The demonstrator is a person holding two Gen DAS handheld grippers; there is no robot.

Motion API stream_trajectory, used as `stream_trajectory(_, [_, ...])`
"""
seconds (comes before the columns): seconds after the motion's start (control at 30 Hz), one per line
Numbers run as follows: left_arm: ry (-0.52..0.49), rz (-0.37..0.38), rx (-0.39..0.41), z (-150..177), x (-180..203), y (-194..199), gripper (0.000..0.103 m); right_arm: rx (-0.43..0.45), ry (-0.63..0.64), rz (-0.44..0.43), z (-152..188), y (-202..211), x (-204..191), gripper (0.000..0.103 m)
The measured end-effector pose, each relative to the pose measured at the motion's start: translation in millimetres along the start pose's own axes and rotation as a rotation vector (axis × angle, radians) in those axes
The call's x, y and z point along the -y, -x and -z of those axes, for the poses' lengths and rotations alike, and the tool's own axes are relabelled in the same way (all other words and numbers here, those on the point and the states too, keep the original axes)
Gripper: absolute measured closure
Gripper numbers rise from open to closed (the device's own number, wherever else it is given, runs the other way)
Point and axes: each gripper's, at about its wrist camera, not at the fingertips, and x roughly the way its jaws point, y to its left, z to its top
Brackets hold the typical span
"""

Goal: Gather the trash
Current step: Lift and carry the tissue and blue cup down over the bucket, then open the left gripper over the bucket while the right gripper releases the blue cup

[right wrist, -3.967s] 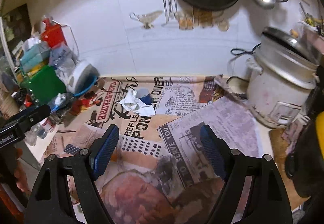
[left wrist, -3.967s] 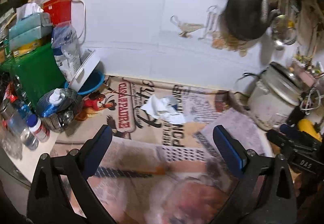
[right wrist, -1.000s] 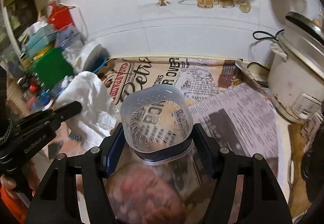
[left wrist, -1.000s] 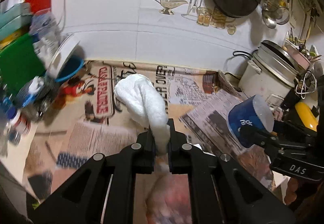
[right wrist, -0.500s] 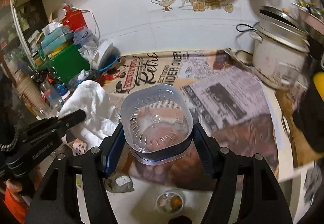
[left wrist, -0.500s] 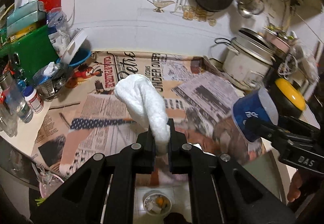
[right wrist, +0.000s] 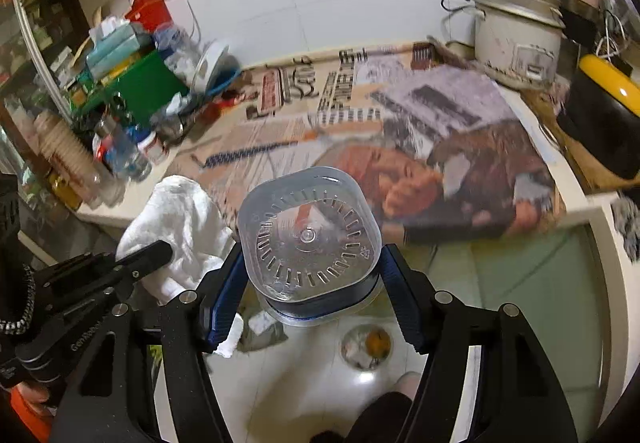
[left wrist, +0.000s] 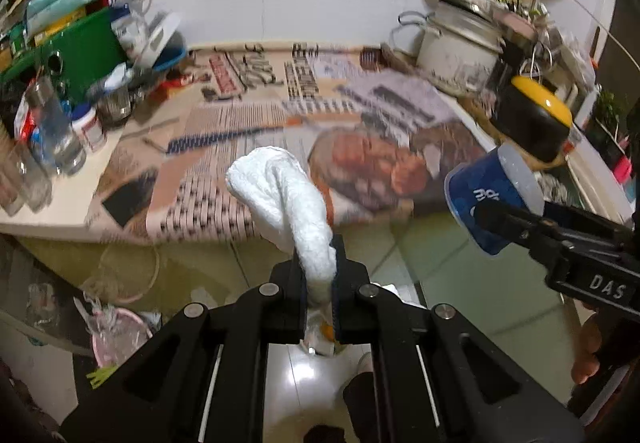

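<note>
The left gripper (left wrist: 320,275) is clamped tight on a crumpled white paper towel (left wrist: 286,199), a soft, nubbly wad that rises from the pinched end and bulges into a rounded lump above the fingers. It hangs in the air just off the front edge of the counter (left wrist: 48,217), over the glossy tiled floor (left wrist: 460,283). In the right wrist view the same towel (right wrist: 176,227) shows to the left, bunched around the left gripper's black finger.

The right gripper (right wrist: 310,287) holds a clear plastic cup (right wrist: 310,235) between its blue pads (right wrist: 226,295), which press on its sides. The cup is rounded-square in section, with a ring of moulded ribs on its base and a dark blue label band near the rim; its base faces the camera. From the left wrist view the cup (left wrist: 490,199) lies tilted, blue side showing, also off the counter's front edge.

The counter is covered with printed newspaper (right wrist: 400,147). Along its left end stand a green box (right wrist: 140,87), bottles and tissue packs; at the back right corner sits a white rice cooker (right wrist: 516,35) with a metal lid. On the floor below lies a small round bowl (right wrist: 366,347) holding scraps, one of them orange.
</note>
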Motion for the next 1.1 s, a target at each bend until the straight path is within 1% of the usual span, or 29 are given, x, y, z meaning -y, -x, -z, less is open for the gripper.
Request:
stream_trajectory(0.13, [0.004, 0.005, -0.049, 25.0, 5.7, -6.4, 0.095, -0.034, -0.007, 0.011, 19.3, 3.5, -0.5, 0.04])
stream_trajectory(0.23, [0.017, 0.013, -0.088, 41.4, 11.7, -19.7, 0.095, -0.058, -0.012, 0.014, 31.4, -0.8, 5.9, 0.04])
stream_trajectory(0.43, [0.039, 0.002, -0.169, 73.4, 27.5, -69.2, 0.095, -0.129, -0.045, -0.001, 51.6, -32.4, 35.4, 0.04])
stream_trajectory(0.53, [0.067, -0.002, -0.198, 91.0, 32.9, -104.5, 0.095, -0.16, -0.036, 0.006, 64.2, -55.6, 52.2, 0.04])
stream_trajectory(0.67, [0.106, -0.004, -0.237, 120.7, 35.3, -162.8, 0.095, -0.196, -0.024, 0.009, 88.0, -89.7, 75.8, 0.04])
stream_trajectory(0.87, [0.151, 0.008, -0.3, 181.6, 26.9, -259.1, 0.095, -0.248, -0.037, 0.027, 145.8, -165.1, 118.9, 0.04])
stream_trajectory(0.97, [0.153, 0.002, -0.31, 213.8, 20.7, -306.0, 0.095, -0.263, -0.046, 0.026, 175.6, -202.4, 134.6, 0.04])
stream_trajectory(1.1, [0.176, 0.015, -0.323, 248.8, 6.3, -358.7, 0.095, -0.282, -0.043, 0.021, 217.9, -256.8, 150.0, 0.04])
